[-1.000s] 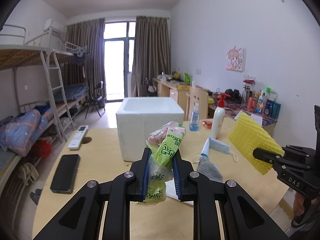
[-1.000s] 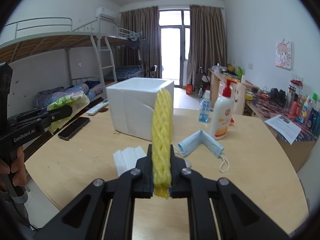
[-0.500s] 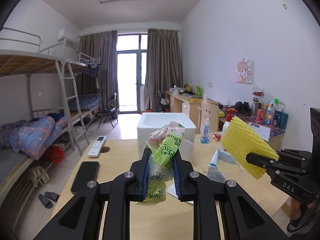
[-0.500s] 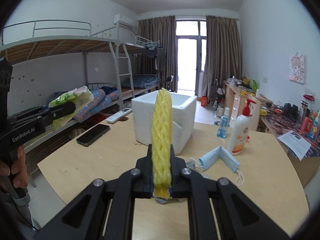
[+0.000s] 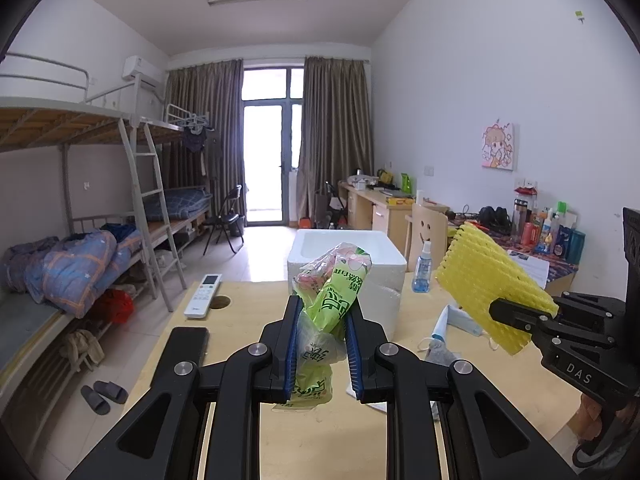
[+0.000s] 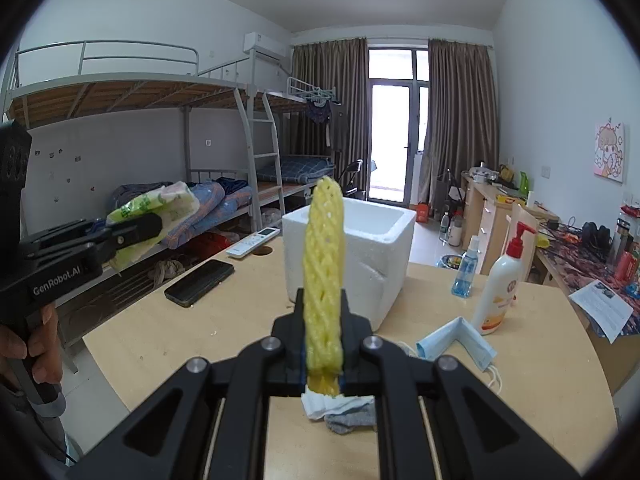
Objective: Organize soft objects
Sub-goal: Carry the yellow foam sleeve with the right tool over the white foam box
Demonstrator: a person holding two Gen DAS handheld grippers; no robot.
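Above the pale wooden table point(image 6: 168, 332), both my tongs are loaded and held clear of the surface. My left gripper point(image 5: 322, 344) is clenched on a crinkled green-and-pink plastic snack bag point(image 5: 332, 292), the blue pads point(image 5: 291, 344) pinching its lower half while the top flops forward. My right gripper point(image 6: 322, 344) is clamped on a yellow foam mesh fruit sleeve point(image 6: 323, 280), gripped near its bottom end so that it stands upright.

Both things I judge to be very light and easily crushed. The bag's film looks slick, so I would keep the pinch on the bunched part, where the folds give the pads something to bite. The sleeve is springy and open-weave; a hold low on its end works, but it may wobble or bend if swung fast.

Beyond them stands an open white polystyrene foam box point(image 6: 372, 248), which looks the likely place for them. On the table beside it lie a folded light-blue face mask point(image 6: 460, 344) and, just under my right tongs, a small grey cloth point(image 6: 352, 420) against something white and folded.
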